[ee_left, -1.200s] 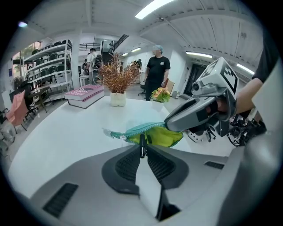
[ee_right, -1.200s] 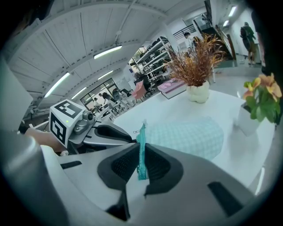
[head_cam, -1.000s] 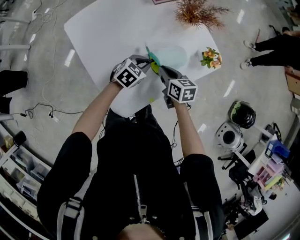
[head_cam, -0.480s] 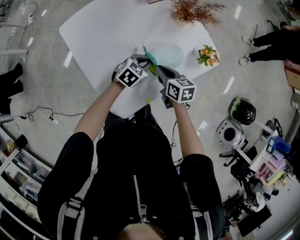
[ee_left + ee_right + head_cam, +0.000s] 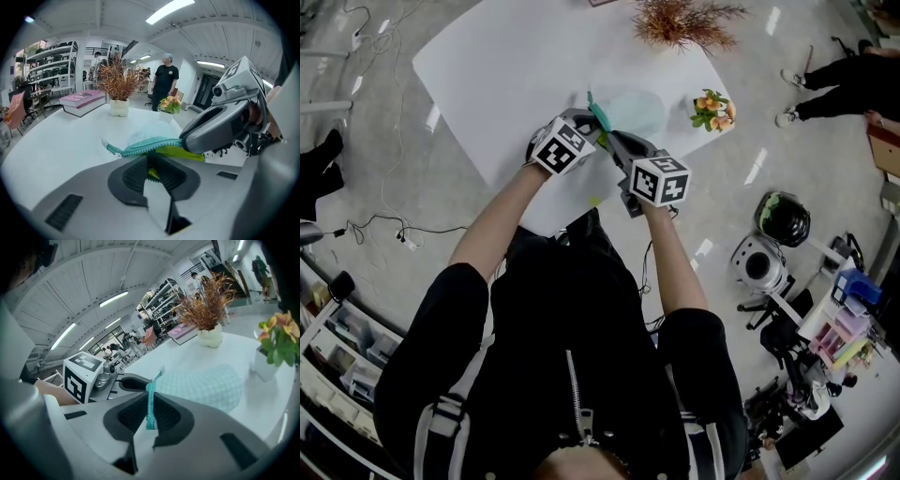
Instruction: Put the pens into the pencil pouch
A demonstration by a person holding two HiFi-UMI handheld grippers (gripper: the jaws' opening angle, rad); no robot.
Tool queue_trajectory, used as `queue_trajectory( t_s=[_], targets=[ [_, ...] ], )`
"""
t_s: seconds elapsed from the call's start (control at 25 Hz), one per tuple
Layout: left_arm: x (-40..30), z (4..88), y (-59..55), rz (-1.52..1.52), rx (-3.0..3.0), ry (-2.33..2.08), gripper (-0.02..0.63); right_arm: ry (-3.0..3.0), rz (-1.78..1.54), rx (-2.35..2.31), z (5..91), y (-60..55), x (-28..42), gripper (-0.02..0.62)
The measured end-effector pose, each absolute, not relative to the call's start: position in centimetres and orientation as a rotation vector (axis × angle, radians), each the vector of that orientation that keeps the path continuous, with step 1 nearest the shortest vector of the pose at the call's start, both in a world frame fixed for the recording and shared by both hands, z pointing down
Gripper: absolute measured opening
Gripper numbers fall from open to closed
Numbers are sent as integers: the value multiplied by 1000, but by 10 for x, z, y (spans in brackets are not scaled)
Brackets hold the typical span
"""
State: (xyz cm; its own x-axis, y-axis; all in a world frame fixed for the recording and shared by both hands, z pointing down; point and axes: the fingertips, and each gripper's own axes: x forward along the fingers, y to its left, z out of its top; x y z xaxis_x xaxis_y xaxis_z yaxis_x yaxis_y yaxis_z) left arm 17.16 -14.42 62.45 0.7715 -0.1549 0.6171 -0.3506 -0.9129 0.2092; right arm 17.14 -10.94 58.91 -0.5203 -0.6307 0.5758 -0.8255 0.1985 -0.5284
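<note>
Barely anything had changed over the last second. The left gripper (image 5: 152, 171) had drifted slightly toward the right gripper (image 5: 150, 416), and otherwise the two held as they had been, side by side over the near part of the white bench (image 5: 516, 66).

Both pairs of jaws stood nearly together, each clamped on thin fabric at the mouth of the pencil pouch (image 5: 630, 105). The right jaws pinched the teal zip edge (image 5: 151, 399). The left jaws gripped a fold of yellow-green cloth (image 5: 180, 152) just under that same teal strip, probably the lining. The pale checked body of the pouch lay flat on the bench beyond the grippers.

For the task, this looked like the opening step, not yet finished. The mouth was held from two sides, but no gap showed between the edges, so it did not seem wide enough to take anything.

No pen could be made out in either grip or inside the pouch. A small yellow-green fleck (image 5: 597, 200) lay on the bench near its front edge, too small to name. The loading itself appeared not to have begun.
</note>
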Motion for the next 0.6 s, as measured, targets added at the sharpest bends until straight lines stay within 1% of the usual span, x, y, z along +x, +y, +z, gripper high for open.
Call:
queue_trajectory(
  t_s=[0.32, 0.48, 0.6],
  targets=[
    [168, 628, -143, 908, 2659, -418, 72, -2230, 1224, 1402, 594, -111, 174, 46],
    [156, 624, -146, 886, 2647, -459, 91, -2224, 1221, 1389, 599, -111, 174, 46],
    [141, 617, -149, 880, 2636, -510, 91, -2202, 1213, 1379, 607, -109, 175, 48]
  ],
)
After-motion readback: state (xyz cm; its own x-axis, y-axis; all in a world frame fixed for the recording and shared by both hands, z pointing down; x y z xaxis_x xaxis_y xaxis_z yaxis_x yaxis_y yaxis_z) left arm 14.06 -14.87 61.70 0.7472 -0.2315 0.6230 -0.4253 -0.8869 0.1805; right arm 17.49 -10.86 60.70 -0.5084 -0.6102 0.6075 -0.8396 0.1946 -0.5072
